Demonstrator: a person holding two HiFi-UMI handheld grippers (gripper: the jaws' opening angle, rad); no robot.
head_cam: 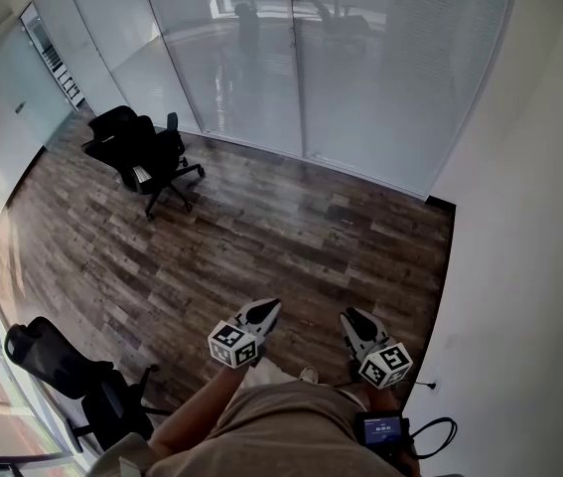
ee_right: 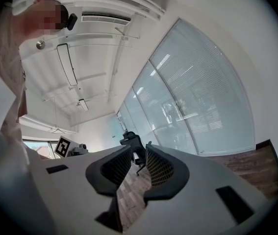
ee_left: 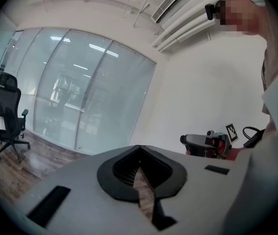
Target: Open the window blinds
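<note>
Left hand-held gripper [ee_left: 139, 150] is pressed together, nothing pinched. Right hand-held gripper [ee_right: 138, 151] is spread, only floor showing through the gap. Window blinds [head_cam: 360, 68] hang down across the glass wall at the far end of the wood floor [head_cam: 261, 237], well apart from both (black office chair [head_cam: 147, 152] stands near them). Only the head view shows the second chair [head_cam: 68, 376], by the near window. Only the gripper views show the ceiling.

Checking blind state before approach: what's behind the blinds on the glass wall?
The blinds hang fully down. Only dim dark shapes and bright strips show there, possibly reflections; the rest beyond is covered.
</note>
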